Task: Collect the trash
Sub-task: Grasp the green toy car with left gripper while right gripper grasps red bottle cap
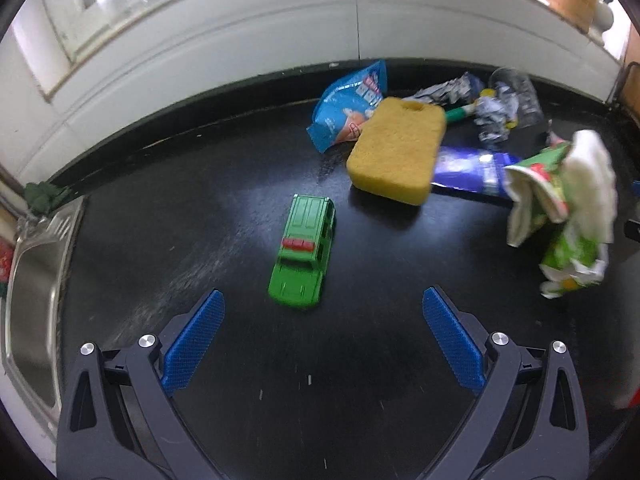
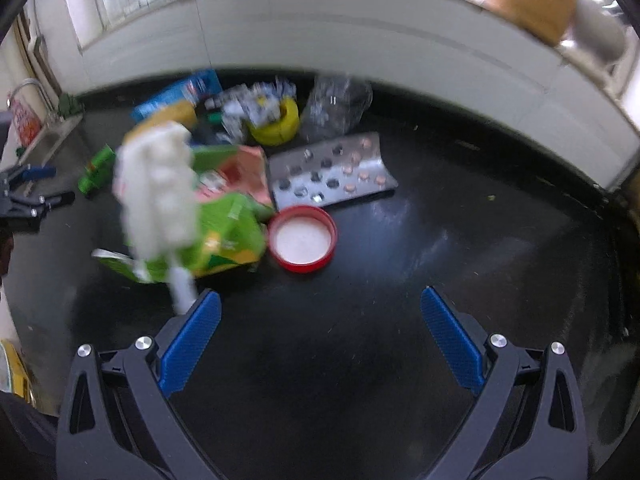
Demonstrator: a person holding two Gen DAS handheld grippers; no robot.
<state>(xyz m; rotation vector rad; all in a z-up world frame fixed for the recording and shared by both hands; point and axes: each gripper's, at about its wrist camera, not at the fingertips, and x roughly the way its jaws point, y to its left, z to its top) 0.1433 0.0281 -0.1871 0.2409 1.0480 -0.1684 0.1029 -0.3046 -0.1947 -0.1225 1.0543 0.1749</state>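
Observation:
On a black counter lies a pile of trash. A blue snack bag (image 1: pixel 348 106), crumpled foil wrappers (image 1: pixel 492 118), a clear plastic cup (image 1: pixel 518 94) and a blue wrapper (image 1: pixel 468 170) lie at the back. A crumpled white tissue (image 2: pixel 158 200) sits on a torn green carton (image 2: pixel 228 236), which also shows in the left wrist view (image 1: pixel 568 248). A red lid (image 2: pixel 302 238) and a pill blister pack (image 2: pixel 334 176) lie beside it. My left gripper (image 1: pixel 322 312) is open, just behind a green toy car (image 1: pixel 304 252). My right gripper (image 2: pixel 320 314) is open and empty, its left finger near the tissue.
A yellow sponge (image 1: pixel 396 150) lies behind the toy car. A steel sink (image 1: pixel 30 292) is at the counter's left end. A yellow tape roll (image 2: pixel 276 124) and a clear bag (image 2: pixel 336 108) lie at the back. A white tiled wall (image 1: pixel 240 40) borders the counter.

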